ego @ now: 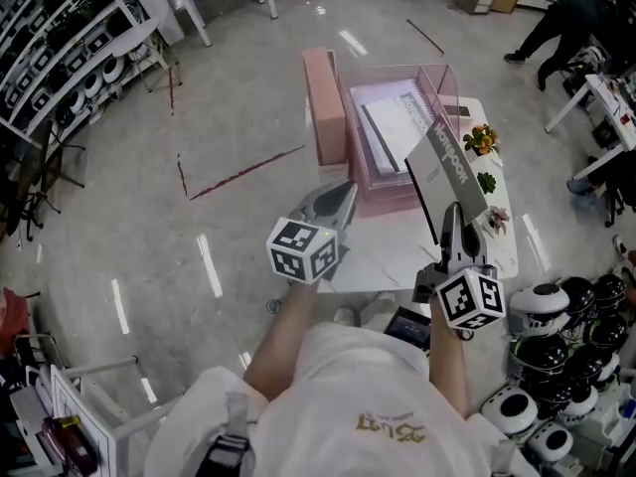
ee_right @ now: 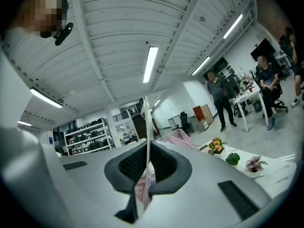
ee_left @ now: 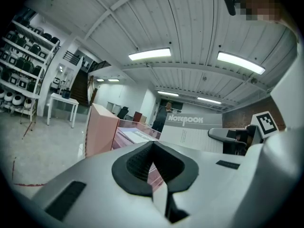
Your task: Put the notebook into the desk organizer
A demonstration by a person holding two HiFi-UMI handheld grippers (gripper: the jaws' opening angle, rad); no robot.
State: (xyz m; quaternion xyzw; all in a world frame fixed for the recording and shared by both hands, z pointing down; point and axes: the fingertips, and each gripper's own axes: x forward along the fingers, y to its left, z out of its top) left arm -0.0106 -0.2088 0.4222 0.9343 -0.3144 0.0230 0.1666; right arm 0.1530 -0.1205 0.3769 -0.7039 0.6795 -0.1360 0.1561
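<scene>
A grey notebook with a white title on its cover stands on edge, tilted, over the right side of the pink desk organizer. My right gripper is shut on its near edge; in the right gripper view the notebook shows as a thin sheet between the pads. A white spiral notebook lies inside the organizer's clear pink tray. My left gripper hovers at the organizer's near left corner, shut and holding nothing. The left gripper view looks across at the held notebook and the organizer.
The organizer sits on a small white table with three little potted plants along its right side. Several helmets are stacked at the lower right, shelves at the far left, people at the top right.
</scene>
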